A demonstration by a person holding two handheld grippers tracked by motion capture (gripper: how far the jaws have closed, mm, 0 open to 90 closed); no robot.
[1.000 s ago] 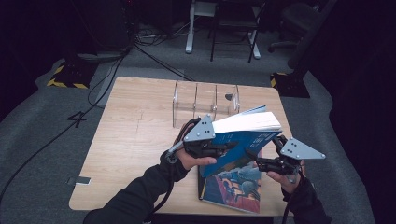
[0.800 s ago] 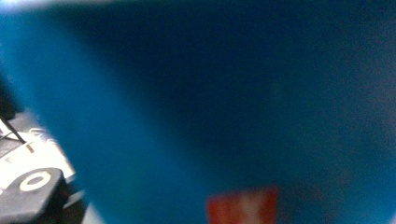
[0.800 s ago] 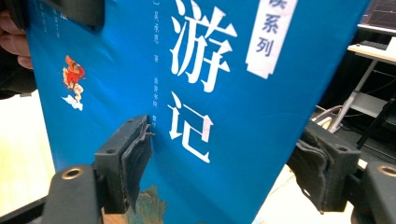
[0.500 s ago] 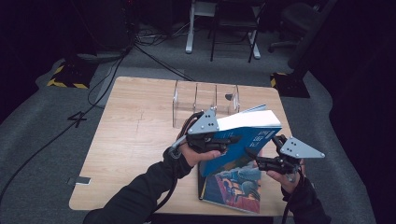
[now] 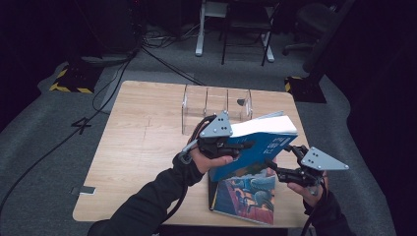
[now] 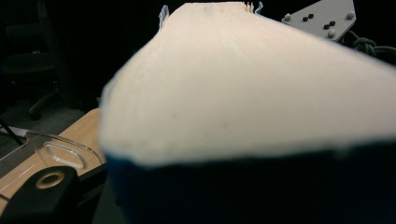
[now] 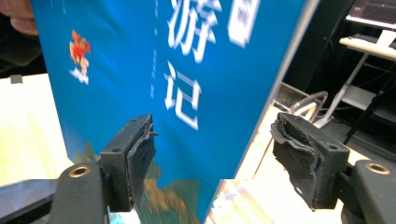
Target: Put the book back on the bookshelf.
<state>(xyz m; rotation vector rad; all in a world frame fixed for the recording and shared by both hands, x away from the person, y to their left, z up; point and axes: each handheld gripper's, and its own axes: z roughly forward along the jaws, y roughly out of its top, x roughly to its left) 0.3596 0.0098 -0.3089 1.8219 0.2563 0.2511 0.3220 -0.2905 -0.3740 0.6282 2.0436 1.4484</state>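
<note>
The thick blue-covered paperback book [image 5: 255, 145] is off the light wooden counter [image 5: 147, 147], tilted with its pale page block up and its spine low, hanging over a second, flat picture-covered book [image 5: 246, 194] that lies at the near right of the counter. The left gripper [image 5: 236, 146] has the raised book by its near end; its fingers have just been closing and sit about a book's thickness apart, and in the left gripper view the cream page edge [image 6: 243, 93] lies right against the camera, so the grip looks real, though the pads themselves are hidden. The right gripper [image 7: 215, 163] waits at the book's low corner with its fingers [image 7: 135, 154] wide and clear of the cover, one on the cover side and the other past the book's edge; they too have just narrowed slightly. The clear acrylic divider rack [image 5: 216, 105] stands just behind, near the far edge, and seems the likely place for the book. To do this well, I would slide the right fingers further onto the book before closing, so that they bite on cover and pages together, not on the cover alone. Then bring the book upright with both hands sharing the weight, keep the spine down, and line it up with one slot before lowering.
</note>
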